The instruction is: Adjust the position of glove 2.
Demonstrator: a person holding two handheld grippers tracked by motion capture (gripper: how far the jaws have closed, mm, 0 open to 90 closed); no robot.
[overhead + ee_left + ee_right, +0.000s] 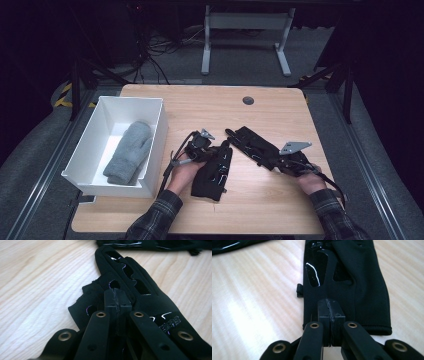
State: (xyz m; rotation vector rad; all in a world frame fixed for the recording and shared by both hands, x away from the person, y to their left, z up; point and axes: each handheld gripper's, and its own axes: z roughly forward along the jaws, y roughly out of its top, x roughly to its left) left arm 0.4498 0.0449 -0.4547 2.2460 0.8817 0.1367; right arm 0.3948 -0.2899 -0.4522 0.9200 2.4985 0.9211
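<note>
A dim room seen from above, lit mainly over a light wood-grain surface point(280, 107) with rounded corners at the centre. A small dark round grommet point(248, 100) sits near its far edge, at about 12 o'clock. Grey carpeted floor point(240, 62) surrounds it. At 12 o'clock stands a white metal table frame point(246, 20) with two legs on long feet. At 11 o'clock, black cables point(150, 55) tangle on the floor. Yellow-and-black hazard tape point(64, 96) marks the floor at 9 o'clock. Metal rails point(47, 165) run along the floor at both sides. The edges fall into darkness
</note>
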